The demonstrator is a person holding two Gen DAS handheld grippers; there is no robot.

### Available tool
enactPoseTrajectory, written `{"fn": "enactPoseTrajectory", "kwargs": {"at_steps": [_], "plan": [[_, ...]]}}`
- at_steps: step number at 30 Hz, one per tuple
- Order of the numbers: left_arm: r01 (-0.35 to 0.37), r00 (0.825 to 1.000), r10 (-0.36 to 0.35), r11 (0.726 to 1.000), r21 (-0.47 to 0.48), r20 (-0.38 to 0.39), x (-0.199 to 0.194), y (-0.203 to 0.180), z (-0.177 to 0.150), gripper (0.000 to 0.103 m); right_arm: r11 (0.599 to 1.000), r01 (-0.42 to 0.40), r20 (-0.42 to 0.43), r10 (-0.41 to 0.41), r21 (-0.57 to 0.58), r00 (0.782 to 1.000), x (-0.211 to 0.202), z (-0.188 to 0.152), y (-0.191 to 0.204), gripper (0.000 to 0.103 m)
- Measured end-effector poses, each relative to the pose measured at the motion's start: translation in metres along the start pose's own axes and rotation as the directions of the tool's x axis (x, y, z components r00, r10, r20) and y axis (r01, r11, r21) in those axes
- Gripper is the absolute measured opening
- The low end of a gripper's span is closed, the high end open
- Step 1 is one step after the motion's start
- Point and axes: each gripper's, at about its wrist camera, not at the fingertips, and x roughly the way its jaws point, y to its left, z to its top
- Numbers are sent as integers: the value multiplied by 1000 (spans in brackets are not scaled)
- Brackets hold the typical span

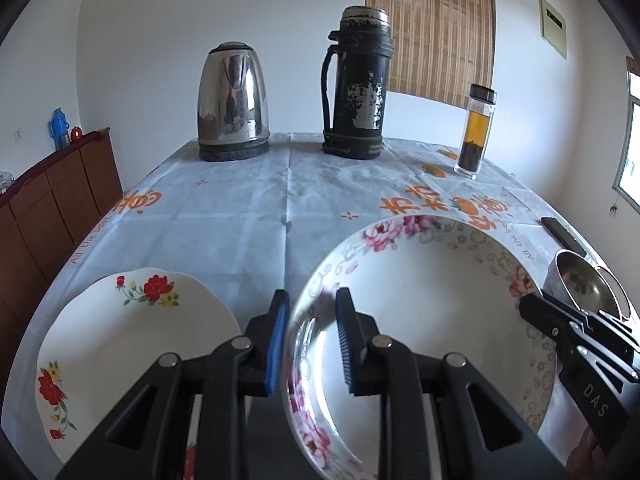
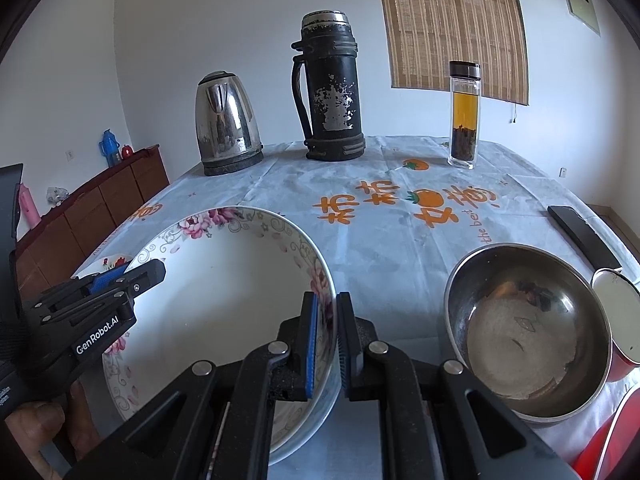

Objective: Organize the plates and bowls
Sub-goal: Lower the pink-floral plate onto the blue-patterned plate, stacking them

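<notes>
A deep white bowl with pink flowers is held between both grippers. My left gripper is shut on its left rim, one blue pad inside the bowl and one outside. My right gripper is shut on the right rim of the same bowl. Each gripper shows in the other's view, the right gripper at the bowl's far side and the left gripper likewise. A white plate with red flowers lies on the table left of the bowl. A steel bowl sits to the right.
At the back of the table stand a steel kettle, a worn black thermos and a glass tea bottle. A black remote and a red-and-white cup lie at the right edge. A wooden cabinet stands left.
</notes>
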Motion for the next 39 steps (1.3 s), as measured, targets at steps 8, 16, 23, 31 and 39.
{"fn": "enactPoseTrajectory", "kwargs": {"at_steps": [8,16,23,31,39], "plan": [[4,1000,-4,1000,-7,-26,5,1,0,21,1000,-1,-25,1,7,1000,4,0,0,10],[9,998,-10,1000,-13,-57,10,1,0,21,1000,4,-49,-4,6,999,9,1,1,10],[10,998,-11,1000,-15,-66,11,2,-1,21,1000,11,-59,-11,3,998,10,0,1,11],[9,996,-10,1000,-16,-89,15,3,0,21,1000,27,-74,-28,-7,997,12,1,3,10],[9,995,-11,1000,-19,-104,19,3,0,21,999,40,-76,-42,-19,996,13,1,5,11]]}}
